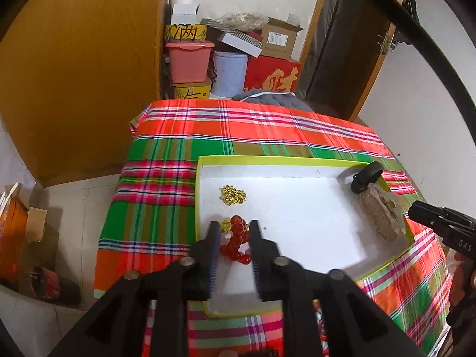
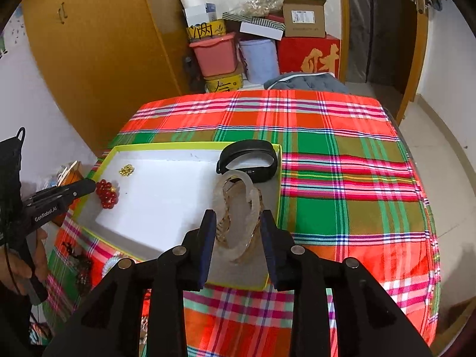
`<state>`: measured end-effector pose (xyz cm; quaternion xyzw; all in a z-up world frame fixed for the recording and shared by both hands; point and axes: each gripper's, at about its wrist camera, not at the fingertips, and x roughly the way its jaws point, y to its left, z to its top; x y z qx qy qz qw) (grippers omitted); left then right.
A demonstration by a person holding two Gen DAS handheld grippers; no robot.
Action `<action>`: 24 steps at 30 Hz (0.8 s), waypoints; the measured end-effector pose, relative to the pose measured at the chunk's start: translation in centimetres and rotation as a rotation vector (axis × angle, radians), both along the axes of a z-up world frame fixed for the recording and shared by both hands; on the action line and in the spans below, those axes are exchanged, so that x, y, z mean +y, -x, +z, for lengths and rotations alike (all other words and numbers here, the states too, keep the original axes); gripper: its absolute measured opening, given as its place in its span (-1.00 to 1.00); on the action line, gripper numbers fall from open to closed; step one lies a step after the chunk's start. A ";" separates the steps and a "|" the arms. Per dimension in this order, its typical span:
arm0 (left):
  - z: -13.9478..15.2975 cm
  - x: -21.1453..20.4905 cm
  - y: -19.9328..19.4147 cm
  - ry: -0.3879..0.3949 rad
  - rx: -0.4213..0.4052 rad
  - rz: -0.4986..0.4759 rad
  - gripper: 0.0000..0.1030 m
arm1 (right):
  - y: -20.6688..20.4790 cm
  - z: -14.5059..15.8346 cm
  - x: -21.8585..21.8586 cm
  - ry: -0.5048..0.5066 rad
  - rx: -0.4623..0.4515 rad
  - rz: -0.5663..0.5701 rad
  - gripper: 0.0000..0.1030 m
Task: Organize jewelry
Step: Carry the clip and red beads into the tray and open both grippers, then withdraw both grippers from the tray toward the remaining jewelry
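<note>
Two hand-held grippers: I see both over the yellow-rimmed box (image 1: 198, 196), which lies on the plaid-covered bench (image 2: 342, 160).
Left hand-held gripper (image 1: 233, 232): my jaws stand apart around the red bead bracelet (image 1: 236, 242); the pads do not press on it, and it lies on the white box floor.
Right hand-held gripper (image 2: 238, 223): my jaws are parted either side of the clear-wrapped gold bracelet (image 2: 238, 208), which lies in the box's right end; I see no pad pressing it.
Pose: both point steeply down into the box; a hand (image 2: 20, 264) holds the left handle.
Gold chain (image 1: 233, 195): bunched just beyond the red beads, apart from them.
Black wristband (image 2: 247, 160): leaning at the box's far right corner, just behind the wrapped bracelet.
Background: stacked boxes and tubs (image 1: 190, 59) behind the bench.
</note>
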<state>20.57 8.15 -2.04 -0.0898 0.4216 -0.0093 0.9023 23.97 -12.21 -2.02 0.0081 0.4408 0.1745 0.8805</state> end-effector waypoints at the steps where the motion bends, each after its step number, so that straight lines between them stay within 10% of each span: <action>1: 0.3 0.1 0.4 0.002 -0.005 0.002 -0.54 | 0.2 0.1 0.0 0.000 0.000 -0.002 -0.37; 24: 2.7 -2.2 14.6 0.012 -0.027 0.021 -0.54 | 12.5 1.9 -0.4 -0.066 0.019 0.079 -0.36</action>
